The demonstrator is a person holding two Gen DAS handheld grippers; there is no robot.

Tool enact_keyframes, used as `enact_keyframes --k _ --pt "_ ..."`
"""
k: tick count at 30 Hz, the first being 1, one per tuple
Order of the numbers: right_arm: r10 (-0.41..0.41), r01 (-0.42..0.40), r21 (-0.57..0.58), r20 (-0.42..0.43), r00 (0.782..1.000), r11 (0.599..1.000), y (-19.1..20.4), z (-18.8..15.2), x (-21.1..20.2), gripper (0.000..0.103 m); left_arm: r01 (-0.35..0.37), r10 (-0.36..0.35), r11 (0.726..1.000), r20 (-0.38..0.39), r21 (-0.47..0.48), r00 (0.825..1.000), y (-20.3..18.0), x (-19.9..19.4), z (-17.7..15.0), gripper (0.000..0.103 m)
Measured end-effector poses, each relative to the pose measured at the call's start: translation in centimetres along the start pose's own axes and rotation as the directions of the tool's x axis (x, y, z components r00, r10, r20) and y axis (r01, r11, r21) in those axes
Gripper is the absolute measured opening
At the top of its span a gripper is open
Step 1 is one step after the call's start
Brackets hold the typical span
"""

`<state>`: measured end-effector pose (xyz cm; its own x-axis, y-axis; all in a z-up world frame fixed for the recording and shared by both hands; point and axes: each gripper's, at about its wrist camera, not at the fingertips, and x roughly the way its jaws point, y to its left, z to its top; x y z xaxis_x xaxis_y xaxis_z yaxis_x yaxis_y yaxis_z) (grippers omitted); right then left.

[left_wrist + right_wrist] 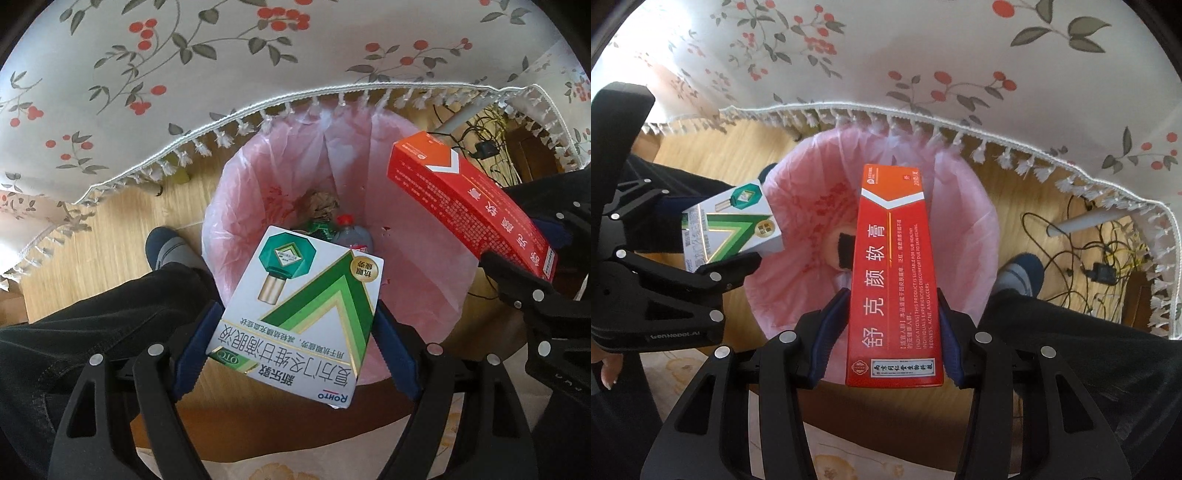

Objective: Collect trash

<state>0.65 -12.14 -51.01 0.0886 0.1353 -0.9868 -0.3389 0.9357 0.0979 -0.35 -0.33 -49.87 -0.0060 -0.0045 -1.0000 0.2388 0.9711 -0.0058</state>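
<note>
A white tablecloth (229,62) printed with red berries and grey-green leaves is spread across the far part of both views, and its tasselled fringe hangs over a light wooden floor (110,225). Below that edge a round bin lined with a pink plastic bag (413,206) is seen from straight above. At its bottom a clear bottle with a red cap (349,230), a crumpled brown paper wad (321,205) and something green and shiny are lying. Dark trouser legs and a blue shoe with a grey toe (168,247) are seen to the left of the bin in the left wrist view; a matching shoe (1023,275) is seen to its right in the right wrist view. Tangled black cables (1097,251) are spread over the floor at the far right.

A long red ointment carton (895,280) is clamped across its width between the blue pads of the right gripper (894,332) and is held over the bin's opening, its free end pointing away. A white and green eye-drop box (299,321) is held between the pads of the left gripper (295,328), which stand wide apart against the box's two side edges, over the near rim of the bin. The two grippers are held side by side, well apart.
</note>
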Motion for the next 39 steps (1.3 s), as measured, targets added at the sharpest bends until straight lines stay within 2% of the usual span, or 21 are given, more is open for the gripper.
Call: enact_keyframes --k 10,23,24,26,28,30,32,39 --pt "0.008 -0.008 -0.005 -0.042 0.999 1.0 0.0 0.4 2.0 0.048 -0.002 0.001 0.999 -0.02 -0.052 1.0 1.2 0.2 -0.1 0.087" --pt "0.015 -0.019 -0.054 -0.079 0.997 0.998 1.0 1.0 3.8 0.05 -0.016 0.014 0.994 -0.016 -0.112 1.0 2.5 -0.1 -0.1 0.088" --pt "0.01 -0.015 -0.058 -0.078 0.997 0.998 1.0 1.0 3.8 0.051 -0.02 0.018 0.993 -0.018 -0.117 1.0 2.7 -0.1 -0.1 0.088" --pt "0.01 -0.015 -0.066 -0.083 0.997 0.998 1.2 0.9 4.1 0.065 -0.027 0.025 0.992 -0.021 -0.123 0.999 2.9 -0.1 -0.1 0.088" --pt "0.0 -0.006 -0.078 -0.076 0.997 0.997 1.5 0.9 4.0 0.068 -0.031 0.029 0.991 -0.021 -0.127 0.999 3.0 -0.1 -0.1 0.089" --pt "0.001 -0.006 -0.079 -0.067 0.998 0.997 1.5 0.9 3.8 0.075 -0.041 0.039 0.991 -0.021 -0.126 0.999 3.0 -0.1 0.0 0.091" --pt "0.011 -0.015 -0.072 -0.062 0.998 0.997 1.4 1.0 3.6 0.075 -0.058 0.056 0.991 -0.017 -0.123 0.998 3.0 -0.3 0.0 0.095" --pt "0.012 -0.015 -0.071 -0.035 0.999 0.997 1.3 1.0 2.1 0.075 -0.066 0.066 0.988 -0.008 -0.138 0.998 3.4 -1.0 0.0 0.097"
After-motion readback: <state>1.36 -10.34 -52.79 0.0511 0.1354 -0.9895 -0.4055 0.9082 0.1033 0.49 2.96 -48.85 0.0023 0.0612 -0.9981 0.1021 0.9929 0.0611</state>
